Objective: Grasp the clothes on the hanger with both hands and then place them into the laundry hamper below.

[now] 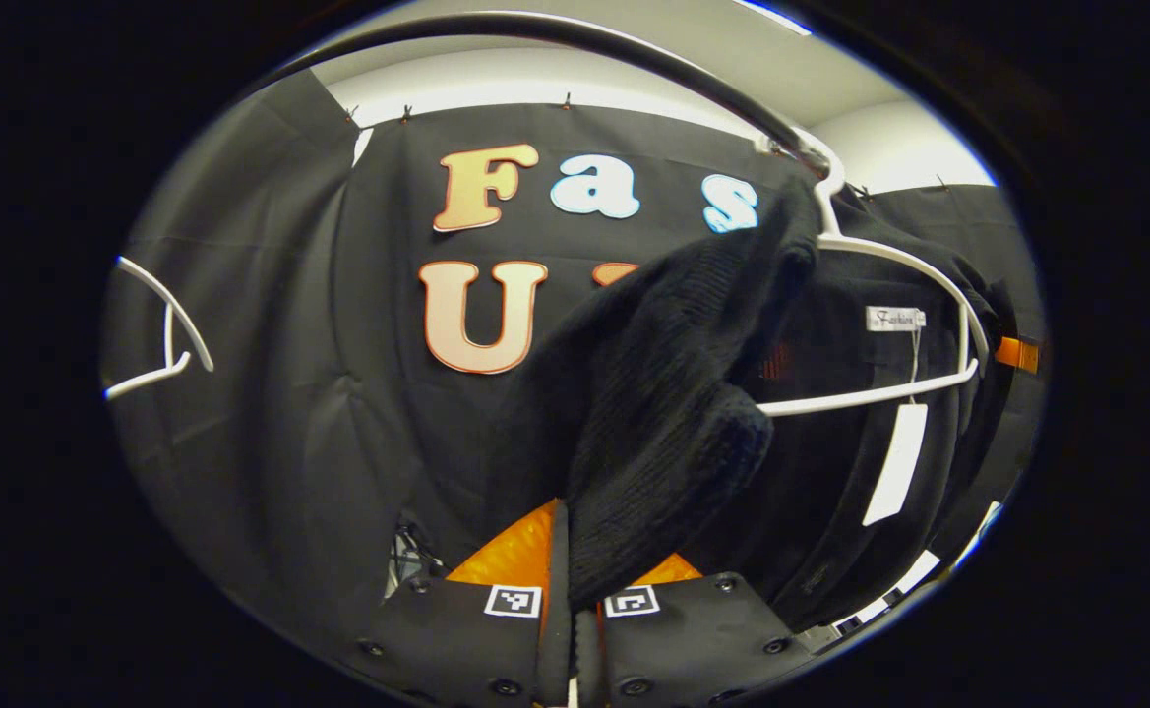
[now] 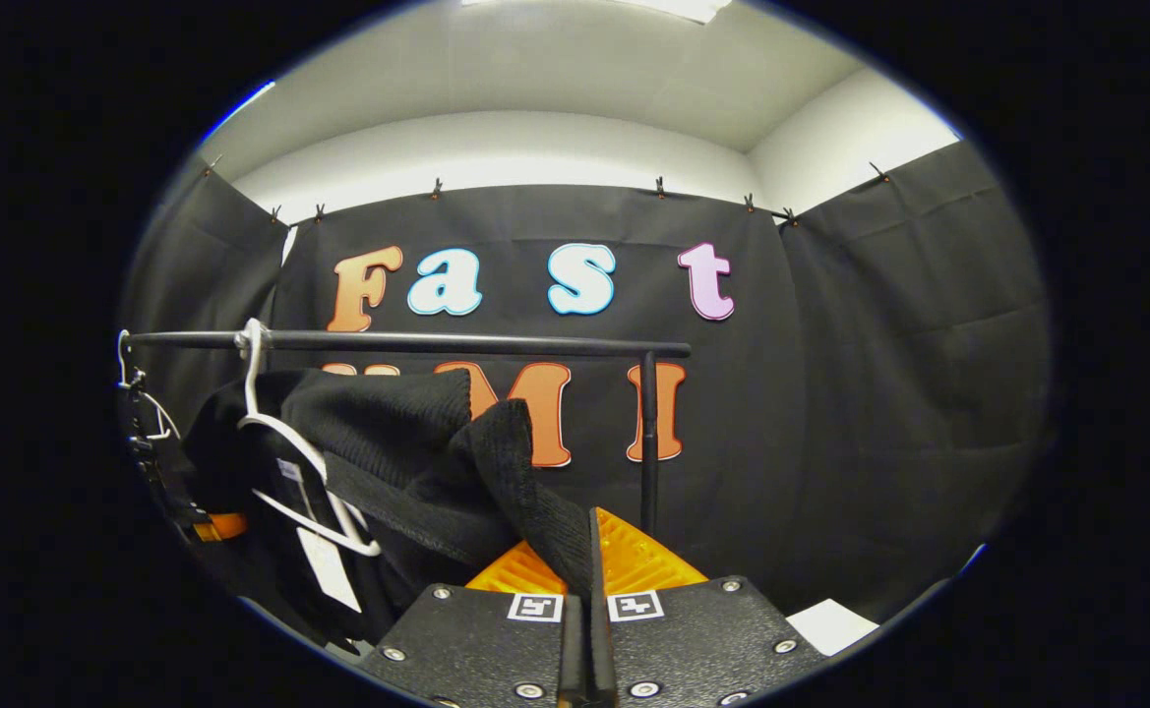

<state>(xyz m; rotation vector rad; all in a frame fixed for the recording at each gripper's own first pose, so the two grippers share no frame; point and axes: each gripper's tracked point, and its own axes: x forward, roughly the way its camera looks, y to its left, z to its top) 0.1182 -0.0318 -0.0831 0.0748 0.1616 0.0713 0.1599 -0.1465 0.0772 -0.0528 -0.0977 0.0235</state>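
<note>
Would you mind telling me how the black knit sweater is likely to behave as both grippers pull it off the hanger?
The black knit sweater is probably floppy: it sags between the white hanger and the left gripper. Its ribbed knit looks grippy, so the right gripper is unlikely to slip. It may snag and swing the hanger.

The left gripper view looks up from close beneath the rail (image 1: 634,59), tight against the black garment (image 1: 673,413). The right gripper view faces the rail (image 2: 417,342) from farther back. Both share the white hanger (image 1: 889,295) (image 2: 289,442).
</note>
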